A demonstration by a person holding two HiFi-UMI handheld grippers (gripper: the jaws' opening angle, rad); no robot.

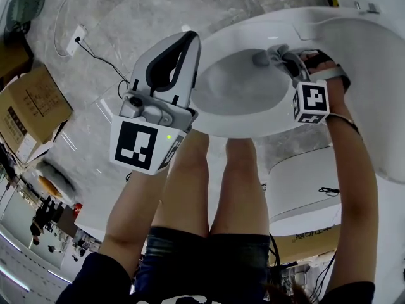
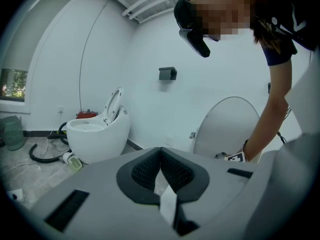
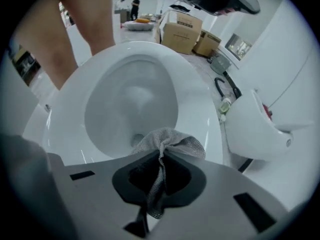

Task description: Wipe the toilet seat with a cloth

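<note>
right gripper (image 1: 292, 63) | cloth (image 1: 269, 57) in jaws, at toilet seat (image 1: 253, 124) inner edge | left gripper (image 1: 188, 43) at seat's left edge

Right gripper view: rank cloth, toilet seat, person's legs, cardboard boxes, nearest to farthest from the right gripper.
1. cloth: pinched between the fingers, centre.
2. toilet seat: just ahead, under the cloth.
3. person's legs: beyond the bowl, upper left.
4. cardboard boxes: farthest, on the floor at top.

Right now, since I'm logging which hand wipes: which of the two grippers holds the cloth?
The right gripper: its jaws are shut on the grey cloth at the toilet seat. The left gripper has its jaws together, with no cloth.
</note>
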